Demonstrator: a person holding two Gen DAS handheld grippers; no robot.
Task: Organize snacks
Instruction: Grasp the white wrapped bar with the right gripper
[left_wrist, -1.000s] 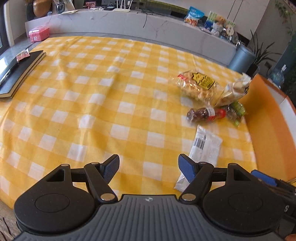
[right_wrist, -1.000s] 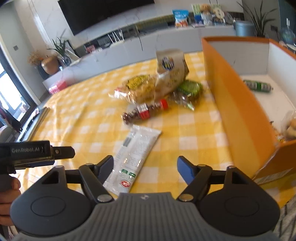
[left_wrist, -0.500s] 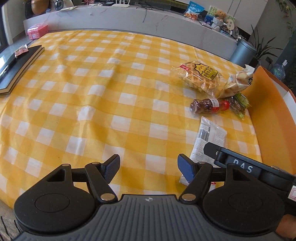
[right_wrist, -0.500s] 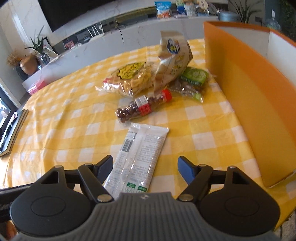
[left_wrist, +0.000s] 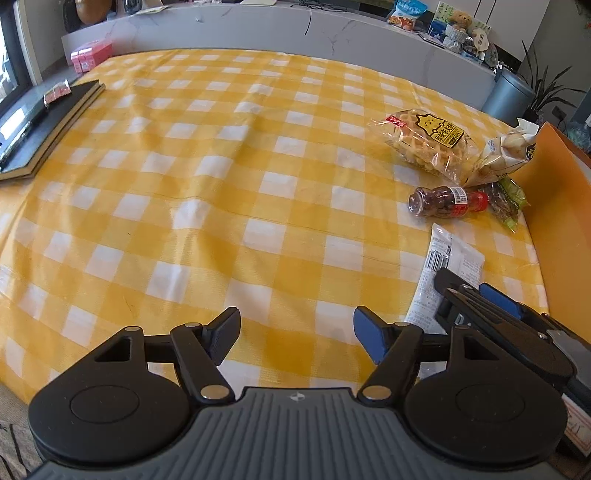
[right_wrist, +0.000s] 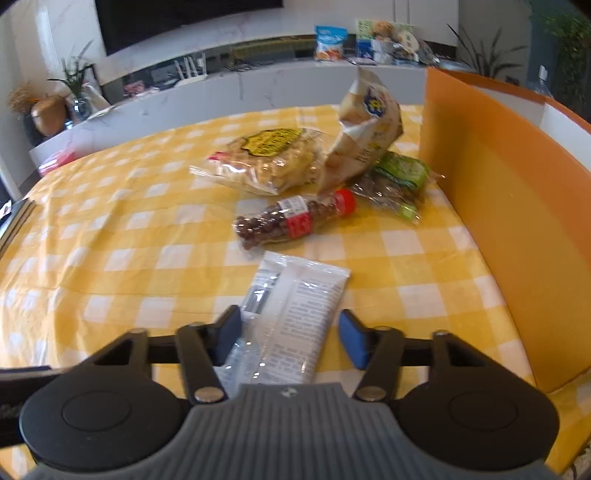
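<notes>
While the right gripper (right_wrist: 290, 332) has just been closing, its jaws straddle the near end of the white snack packet (right_wrist: 291, 317), the left pad about touching its edge and the right pad still a little clear. That packet lies flat on the yellow checked tablecloth (left_wrist: 221, 206), long axis running away from the gripper and leaning slightly right. The left gripper (left_wrist: 295, 330) hovers open over bare cloth, holding nothing. Just beyond the packet a red-capped bottle of dark sweets (right_wrist: 295, 221) lies on its side, cap to the right. Behind it sit a waffle bag (right_wrist: 269, 162), a tall crumpled bag (right_wrist: 365, 133) and a green packet (right_wrist: 399, 181). An orange box (right_wrist: 509, 229) walls off the right; a grey counter (left_wrist: 258, 26) closes the far side.
</notes>
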